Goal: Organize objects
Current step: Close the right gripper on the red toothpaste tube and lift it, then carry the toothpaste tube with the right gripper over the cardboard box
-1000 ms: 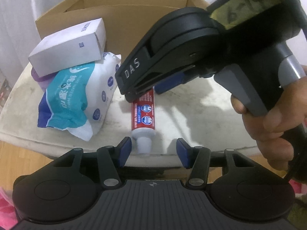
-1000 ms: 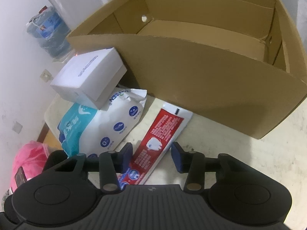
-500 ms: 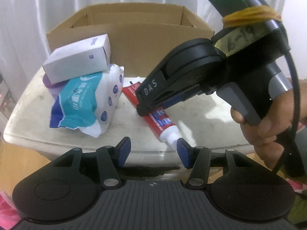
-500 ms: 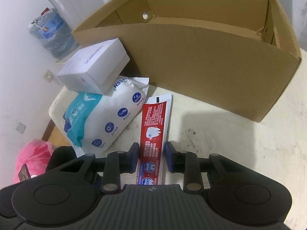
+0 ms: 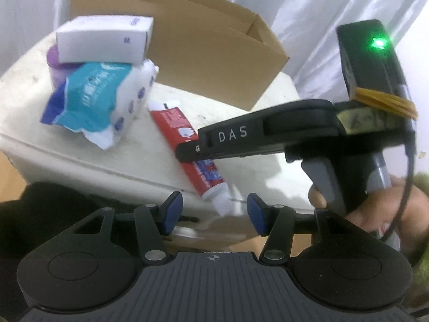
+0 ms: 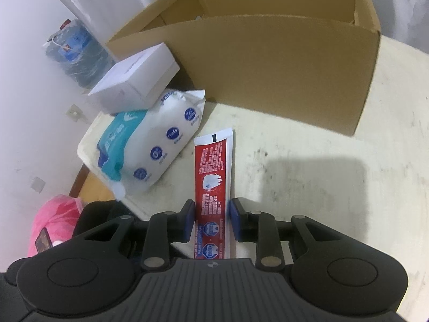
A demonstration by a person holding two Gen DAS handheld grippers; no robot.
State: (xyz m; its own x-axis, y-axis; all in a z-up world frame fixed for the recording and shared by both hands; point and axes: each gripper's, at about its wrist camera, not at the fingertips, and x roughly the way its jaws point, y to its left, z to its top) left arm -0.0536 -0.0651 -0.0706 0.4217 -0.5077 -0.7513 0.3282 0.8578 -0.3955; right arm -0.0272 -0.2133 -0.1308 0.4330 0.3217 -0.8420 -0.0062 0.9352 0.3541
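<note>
A red toothpaste tube (image 6: 213, 171) lies on the white table, its white cap (image 5: 224, 204) over the near edge. My right gripper (image 6: 210, 221) is shut on the tube's lower half, blue pads pressing both sides; from the left wrist it shows as a black body (image 5: 257, 139) across the tube. My left gripper (image 5: 214, 212) hangs off the table's front edge, open, with the cap just ahead of its pads and nothing held. An open brown cardboard box (image 6: 268, 61) stands behind. A white box (image 6: 136, 80) rests on a teal-and-white wipes pack (image 6: 150, 145).
A purple item (image 5: 55, 61) peeks from under the white box. Beyond the table's left edge sit a water bottle (image 6: 75, 51) and a pink bag (image 6: 53, 222) on the floor. A hand (image 5: 386, 209) holds the right gripper's handle. White curtains hang behind.
My right gripper's jaws closed onto the toothpaste tube and swung it, so its cap now pokes past the table's front edge. The left gripper backed off and rolled.
</note>
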